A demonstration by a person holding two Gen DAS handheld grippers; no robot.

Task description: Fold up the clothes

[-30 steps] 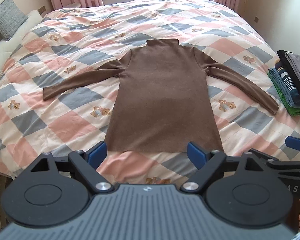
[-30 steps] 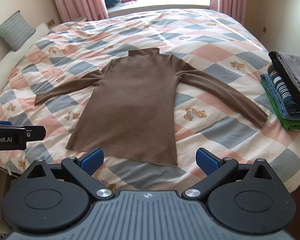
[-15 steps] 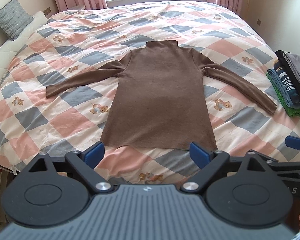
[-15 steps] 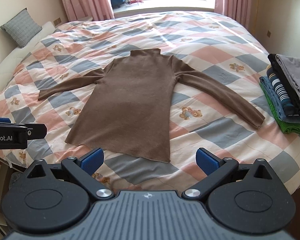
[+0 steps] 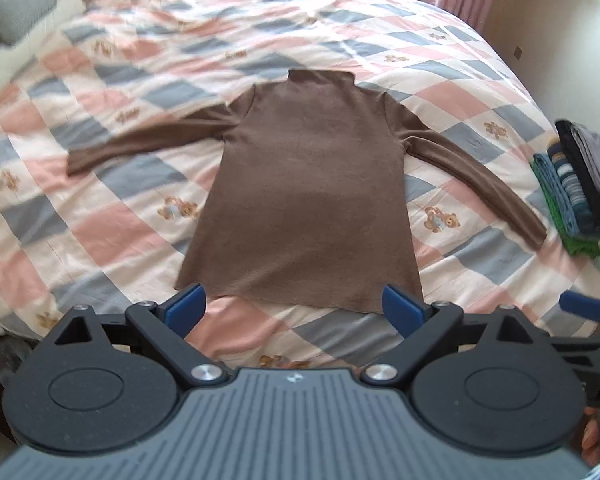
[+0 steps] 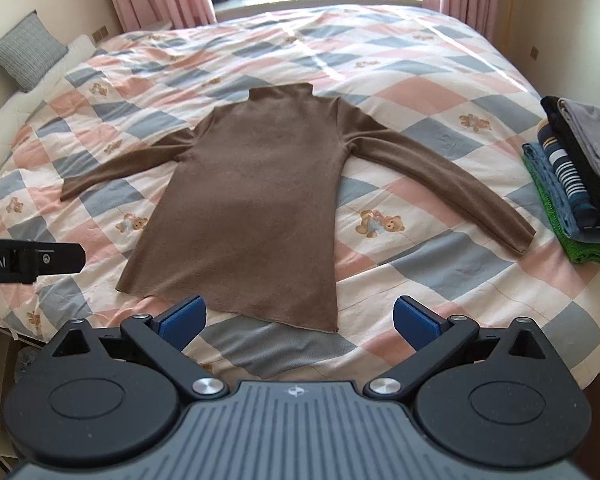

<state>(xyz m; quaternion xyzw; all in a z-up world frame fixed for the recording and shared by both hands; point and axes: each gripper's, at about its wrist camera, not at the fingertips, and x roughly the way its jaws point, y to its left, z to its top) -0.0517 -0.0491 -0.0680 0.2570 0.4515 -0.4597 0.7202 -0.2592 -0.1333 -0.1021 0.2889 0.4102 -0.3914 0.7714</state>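
Brown turtleneck (image 6: 256, 192) lies flat on the bed (image 6: 420, 80); both grippers (image 5: 294, 306) (image 6: 298, 316) gape wide, empty; a one-layer pinch could bunch the hem.

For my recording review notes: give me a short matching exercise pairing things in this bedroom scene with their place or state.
Things:
1. brown sweater
2. folded clothes stack
3. grey pillow
4. left gripper

States:
A. open, empty
B. far left, beside the bed
C. spread flat, sleeves out
D. piled at the bed's right edge

Pairs: 1-C, 2-D, 3-B, 4-A

Both tongs (image 5: 294, 306) (image 6: 299, 314) agape (empty)
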